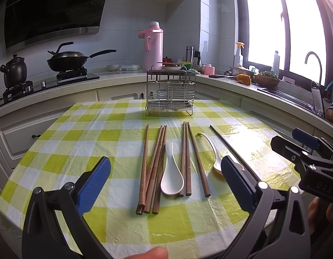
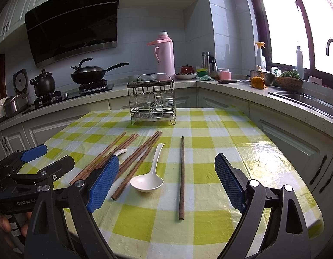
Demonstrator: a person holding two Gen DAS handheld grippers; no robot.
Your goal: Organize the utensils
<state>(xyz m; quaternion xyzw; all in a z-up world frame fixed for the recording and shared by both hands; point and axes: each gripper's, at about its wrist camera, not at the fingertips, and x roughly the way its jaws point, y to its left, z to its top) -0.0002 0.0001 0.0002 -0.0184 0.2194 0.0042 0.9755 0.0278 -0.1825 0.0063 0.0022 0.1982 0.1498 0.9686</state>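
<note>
The left gripper point(image 1: 165, 184) hangs low over the worktop covered in a green-and-white checked plastic cloth point(image 1: 80, 138), its blue-padded fingers point(image 1: 94, 185) spread wide apart and holding nothing. Between them lie brown wooden chopsticks: a loose bunch of four point(image 1: 152, 170) toward the left finger, then a white ceramic soup spoon point(image 1: 171, 178) bowl-up, touching the bunch, then three more chopsticks point(image 1: 189, 157) side by side. Just beside the right finger, partly hidden behind its pad, rests a second white ceramic spoon point(image 1: 211, 151), and past it a single dark chopstick point(image 1: 222, 141). Straight ahead of the fingers, well beyond the utensils, stands an upright wire-frame steel utensil rack point(image 1: 170, 90) on the cloth.

The right gripper point(image 2: 167, 182) is likewise wide apart, its blue fingers point(image 2: 230, 182) empty. Between them lie the second spoon point(image 2: 148, 178) and the single chopstick point(image 2: 182, 177), apart from each other. The left finger hides part of the other chopsticks. The rack point(image 2: 152, 99) stands ahead, slightly toward the left finger.
</note>
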